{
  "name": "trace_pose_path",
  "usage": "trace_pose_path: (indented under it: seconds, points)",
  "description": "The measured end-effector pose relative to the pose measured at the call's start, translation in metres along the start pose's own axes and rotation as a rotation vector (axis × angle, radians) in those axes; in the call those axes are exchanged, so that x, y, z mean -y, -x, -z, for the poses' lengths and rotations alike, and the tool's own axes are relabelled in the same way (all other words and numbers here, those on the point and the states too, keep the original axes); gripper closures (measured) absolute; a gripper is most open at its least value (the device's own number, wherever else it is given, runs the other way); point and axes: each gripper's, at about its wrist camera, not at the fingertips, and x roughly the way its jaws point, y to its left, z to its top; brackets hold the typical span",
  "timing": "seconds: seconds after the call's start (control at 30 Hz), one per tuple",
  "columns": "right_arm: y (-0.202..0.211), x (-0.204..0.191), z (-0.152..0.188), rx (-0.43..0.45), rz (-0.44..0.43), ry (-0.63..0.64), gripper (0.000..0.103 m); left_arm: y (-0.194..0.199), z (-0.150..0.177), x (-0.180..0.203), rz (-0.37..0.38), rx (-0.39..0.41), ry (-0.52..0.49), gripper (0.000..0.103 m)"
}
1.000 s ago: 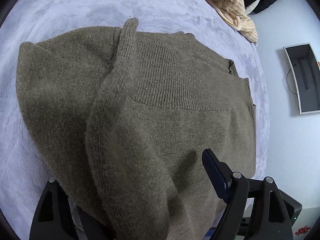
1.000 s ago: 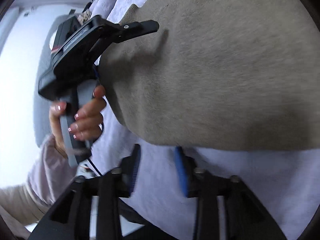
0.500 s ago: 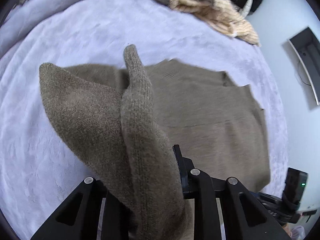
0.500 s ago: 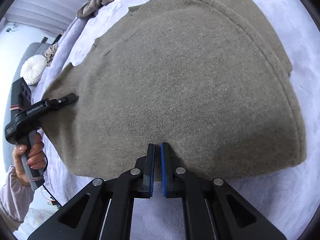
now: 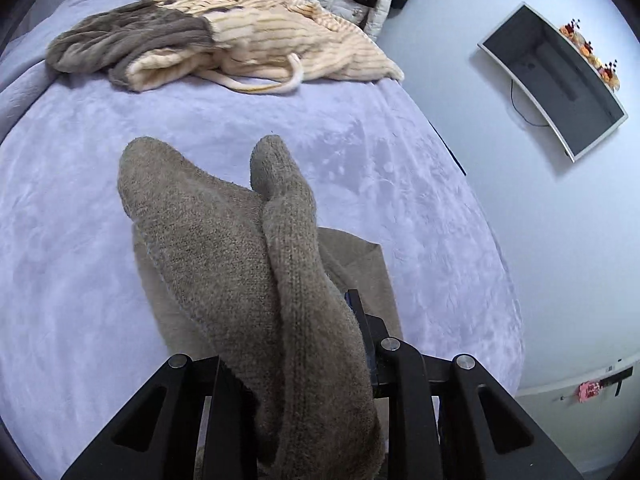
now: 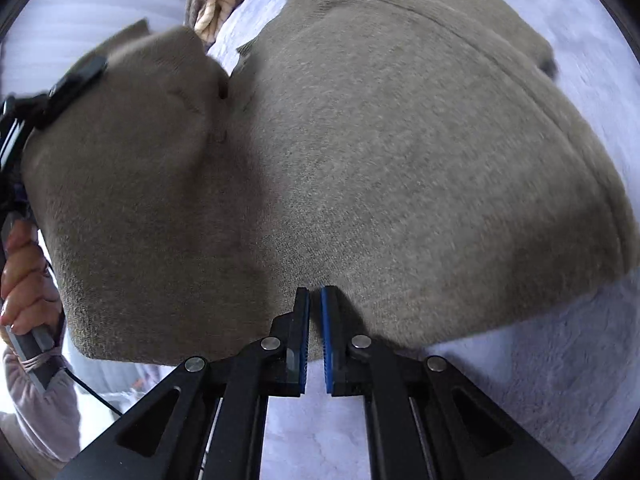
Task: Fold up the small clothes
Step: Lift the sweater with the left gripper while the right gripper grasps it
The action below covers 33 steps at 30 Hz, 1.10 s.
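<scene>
Olive-brown knitted sweater (image 6: 400, 160) spread on lavender plush bed (image 5: 80, 240), one side lifted. Left hand-held gripper (image 5: 288, 360) clamped on bunched edge; right hand-held gripper (image 6: 315, 320) pinching near hem. Soft, floppy, light, likely sagging; best held at hems.

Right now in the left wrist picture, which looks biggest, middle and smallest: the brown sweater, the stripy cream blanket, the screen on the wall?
1. brown sweater, though it is nearest the camera
2. stripy cream blanket
3. screen on the wall
</scene>
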Motion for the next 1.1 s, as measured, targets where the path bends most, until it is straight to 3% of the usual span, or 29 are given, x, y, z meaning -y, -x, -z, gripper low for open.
trace_pose_path:
  seconds: [0.13,0.27,0.33,0.43,0.53,0.63,0.77,0.87,0.9,0.93,0.97,1.03,1.1]
  points:
    - [0.001,0.012,0.002,0.008,-0.054,-0.055,0.098,-0.060,0.004,0.043,-0.080,-0.074,-0.083,0.079]
    - [0.000,0.019,0.001,0.004,-0.080,-0.080,0.099,-0.114,0.020,0.061,-0.192,-0.166,-0.167,0.076]
    - [0.002,0.024,0.001,-0.001,-0.096,-0.086,0.099,-0.118,0.025,0.071,-0.236,-0.154,-0.221,0.072]
    - [0.002,0.029,-0.001,-0.012,-0.120,-0.102,0.099,-0.120,0.033,0.093,-0.297,-0.160,-0.315,0.055]
    - [0.005,0.031,-0.002,-0.016,-0.124,-0.106,0.099,-0.115,0.044,0.120,-0.367,-0.131,-0.459,0.055]
    - [0.006,0.037,-0.008,-0.018,-0.121,-0.109,0.099,-0.106,0.048,0.138,-0.343,-0.115,-0.513,0.055]
    - [0.018,0.042,-0.018,-0.005,-0.098,-0.097,0.096,-0.076,0.041,0.129,-0.241,-0.072,-0.430,0.055]
    - [0.032,0.047,-0.019,0.021,-0.074,-0.097,0.094,-0.048,0.038,0.101,-0.188,-0.043,-0.338,0.054]
    - [0.037,0.049,-0.019,0.029,-0.076,-0.099,0.090,-0.039,0.037,0.088,-0.183,-0.047,-0.298,0.048]
    - [0.041,0.051,-0.019,0.036,-0.081,-0.099,0.083,-0.034,0.036,0.073,-0.183,-0.054,-0.257,0.026]
    - [0.045,0.052,-0.019,0.040,-0.084,-0.099,0.079,-0.025,0.037,0.054,-0.182,-0.055,-0.196,0.016]
    - [0.051,0.054,-0.018,0.049,-0.098,-0.101,0.066,-0.012,0.041,0.019,-0.167,-0.068,-0.093,0.016]
    - [0.053,0.055,-0.014,0.051,-0.101,-0.101,0.062,-0.003,0.051,-0.018,-0.172,-0.105,0.026,0.016]
